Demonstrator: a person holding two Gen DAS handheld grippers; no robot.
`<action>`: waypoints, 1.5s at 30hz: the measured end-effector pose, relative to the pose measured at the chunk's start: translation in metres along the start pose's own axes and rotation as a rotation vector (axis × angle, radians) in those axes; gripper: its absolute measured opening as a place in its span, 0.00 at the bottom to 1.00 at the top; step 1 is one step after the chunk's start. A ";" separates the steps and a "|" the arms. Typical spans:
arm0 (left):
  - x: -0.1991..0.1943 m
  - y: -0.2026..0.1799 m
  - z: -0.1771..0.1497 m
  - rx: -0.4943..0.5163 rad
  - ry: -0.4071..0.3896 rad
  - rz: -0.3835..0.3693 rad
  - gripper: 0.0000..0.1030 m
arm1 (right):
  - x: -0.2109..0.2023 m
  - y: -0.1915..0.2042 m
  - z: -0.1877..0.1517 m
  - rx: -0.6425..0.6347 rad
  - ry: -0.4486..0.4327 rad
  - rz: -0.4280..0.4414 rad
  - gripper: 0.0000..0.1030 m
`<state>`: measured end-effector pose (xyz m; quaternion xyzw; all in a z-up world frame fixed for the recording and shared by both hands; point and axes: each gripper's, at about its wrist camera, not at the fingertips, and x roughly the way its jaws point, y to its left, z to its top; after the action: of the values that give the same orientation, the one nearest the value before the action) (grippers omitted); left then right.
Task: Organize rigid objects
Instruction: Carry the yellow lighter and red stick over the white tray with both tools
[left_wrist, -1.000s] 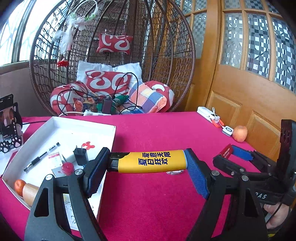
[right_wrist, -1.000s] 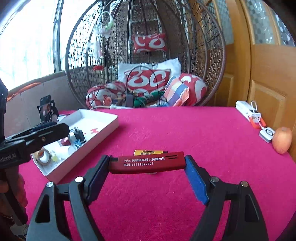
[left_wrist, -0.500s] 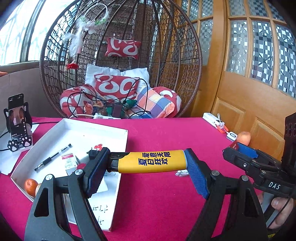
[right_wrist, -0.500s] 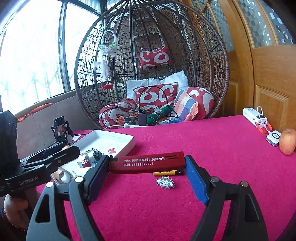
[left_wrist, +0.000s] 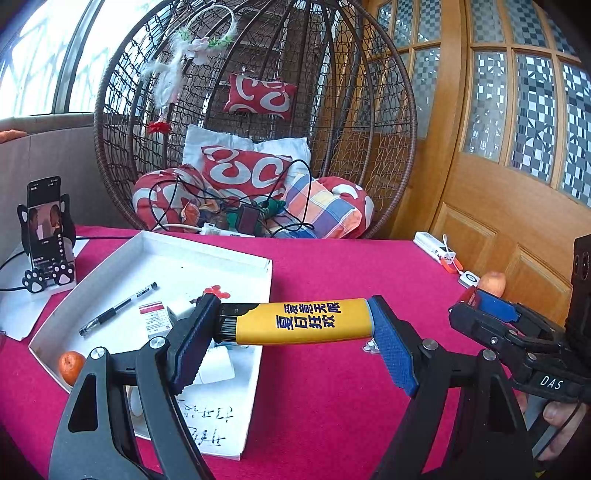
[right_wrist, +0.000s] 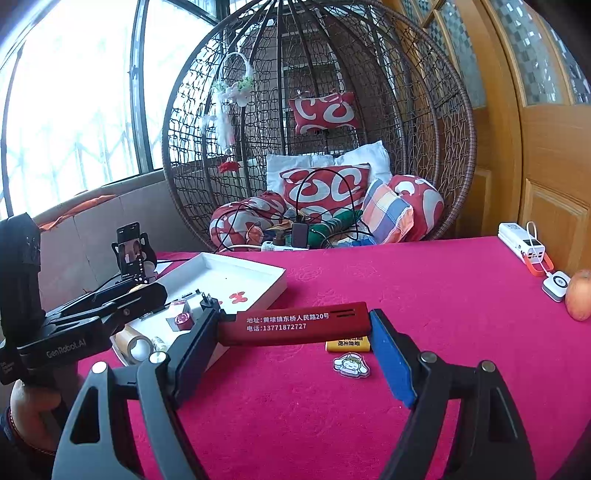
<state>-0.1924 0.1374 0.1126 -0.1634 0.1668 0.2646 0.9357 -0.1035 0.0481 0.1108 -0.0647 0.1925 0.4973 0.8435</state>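
My left gripper (left_wrist: 295, 328) is shut on a yellow lighter (left_wrist: 303, 321) with blue characters, held crosswise above the right edge of the white tray (left_wrist: 207, 254). My right gripper (right_wrist: 291, 328) is shut on a red lighter (right_wrist: 295, 325) with white print, held above the red tablecloth (right_wrist: 406, 288). Another yellow lighter (right_wrist: 347, 344) and a small cartoon charm (right_wrist: 351, 365) lie on the cloth just beyond the right gripper. The right gripper also shows at the right of the left wrist view (left_wrist: 491, 317). The left gripper also shows at the left of the right wrist view (right_wrist: 122, 299).
The tray holds a black pen (left_wrist: 118, 308), a small orange (left_wrist: 71, 366), a card box (left_wrist: 155, 319) and a plug (right_wrist: 208, 301). A phone on a stand (left_wrist: 44, 236) stands left. A power bank (right_wrist: 521, 245), a white device (right_wrist: 556, 286) and an apple (right_wrist: 580, 295) sit right.
Both grippers have risen and drawn back while keeping their lighters. The left one has shifted left, over the tray's right edge. The charm and second yellow lighter have come into the right wrist view.
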 end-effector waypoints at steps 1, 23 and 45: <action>0.000 0.001 0.000 -0.002 0.000 0.000 0.79 | 0.000 0.000 0.000 -0.002 0.001 0.002 0.79; -0.004 0.024 0.002 -0.042 -0.003 0.019 0.79 | 0.015 0.020 0.008 -0.046 0.023 0.028 0.79; 0.034 0.122 0.011 -0.118 0.059 0.205 0.79 | 0.125 0.076 0.030 -0.100 0.157 0.116 0.79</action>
<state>-0.2291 0.2551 0.0825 -0.2081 0.1942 0.3633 0.8871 -0.1076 0.1970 0.0958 -0.1341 0.2363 0.5475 0.7915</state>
